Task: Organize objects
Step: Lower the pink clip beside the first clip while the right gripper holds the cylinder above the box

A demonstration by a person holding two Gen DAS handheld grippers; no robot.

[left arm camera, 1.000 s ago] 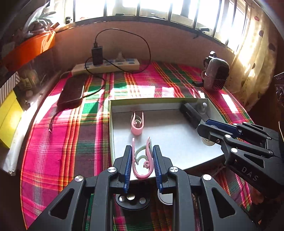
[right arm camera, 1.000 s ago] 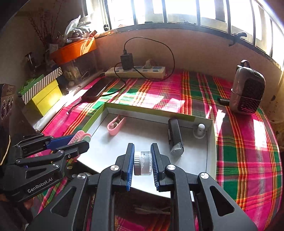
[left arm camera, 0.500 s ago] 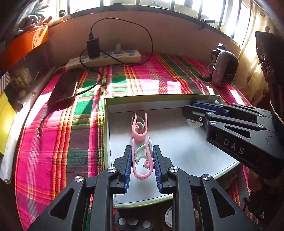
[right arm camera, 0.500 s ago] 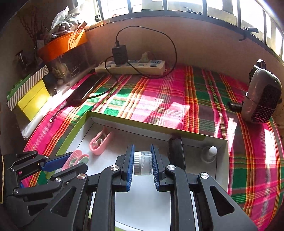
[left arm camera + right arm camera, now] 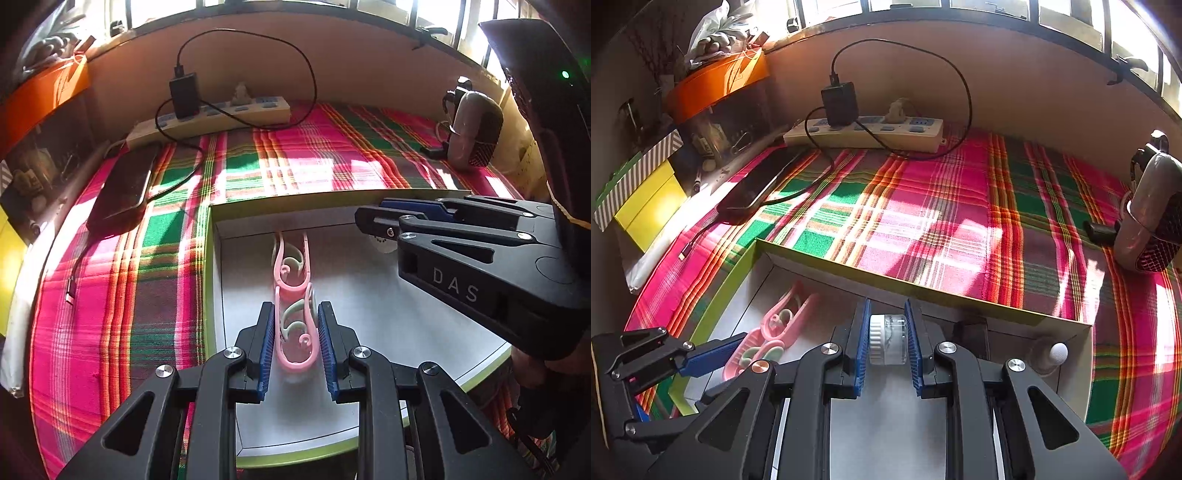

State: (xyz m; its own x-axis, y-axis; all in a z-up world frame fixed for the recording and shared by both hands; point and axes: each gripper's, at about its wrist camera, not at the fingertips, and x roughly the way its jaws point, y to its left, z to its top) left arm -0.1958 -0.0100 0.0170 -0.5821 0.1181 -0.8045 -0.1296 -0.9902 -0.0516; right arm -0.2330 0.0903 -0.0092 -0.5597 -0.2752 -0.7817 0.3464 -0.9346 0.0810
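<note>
1. Plaid cloth [image 5: 923, 221] under a sunny window; a shallow tray [image 5: 216, 280] sits on it, both grippers over the tray.
2. Left gripper [image 5: 295, 332] clamps a pink clip [image 5: 295, 354], jaws narrow, clip's long axis running 6 to 12 o'clock along the fingers.
3. A second clip [image 5: 291, 258] lies flat in the tray at 12 o'clock, tip almost touching the held one; a drop here would line them end to end, I'd say.
4. Right gripper [image 5: 886, 343] pinches a small clear jar [image 5: 888, 339], white cap toward 9 o'clock, above the tray's far wall.
5. Only the right view shows the dark block [image 5: 973, 332] and white knob [image 5: 1058, 352] at 3 o'clock.
</note>
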